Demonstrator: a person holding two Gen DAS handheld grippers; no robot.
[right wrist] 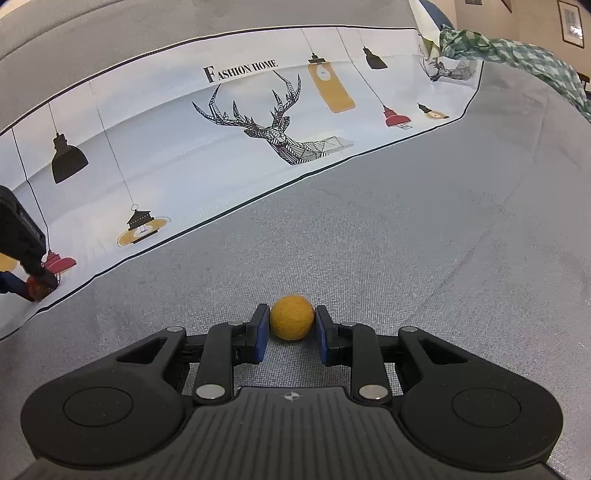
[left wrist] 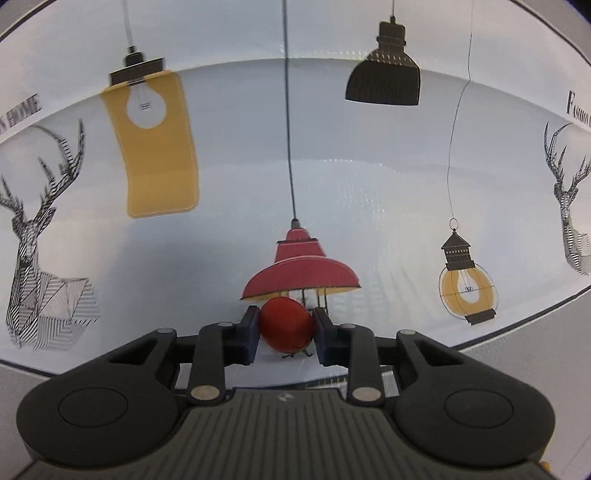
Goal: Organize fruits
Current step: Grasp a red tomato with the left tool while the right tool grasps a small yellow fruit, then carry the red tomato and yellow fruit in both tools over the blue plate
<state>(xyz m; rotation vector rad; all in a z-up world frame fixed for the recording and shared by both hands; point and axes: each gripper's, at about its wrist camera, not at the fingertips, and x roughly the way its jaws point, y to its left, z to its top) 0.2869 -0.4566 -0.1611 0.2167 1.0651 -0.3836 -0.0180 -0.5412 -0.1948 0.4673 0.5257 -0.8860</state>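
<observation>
In the left wrist view my left gripper point(left wrist: 285, 325) is shut on a red tomato point(left wrist: 286, 325) with a green stem, held low over the white printed mat point(left wrist: 229, 258). In the right wrist view my right gripper point(right wrist: 291, 318) is shut on a small orange fruit point(right wrist: 291, 317), which touches the grey cloth point(right wrist: 406, 240). The left gripper point(right wrist: 35, 284) with the tomato point(right wrist: 34, 286) also shows at the far left of the right wrist view, at the mat's near edge.
The white mat point(right wrist: 221, 155) carries printed lamps, deer heads and the words "Fashion Home". It lies on grey cloth. A green checked cloth point(right wrist: 517, 51) is bunched at the far right corner. A wall with framed pictures point(right wrist: 570, 22) stands behind.
</observation>
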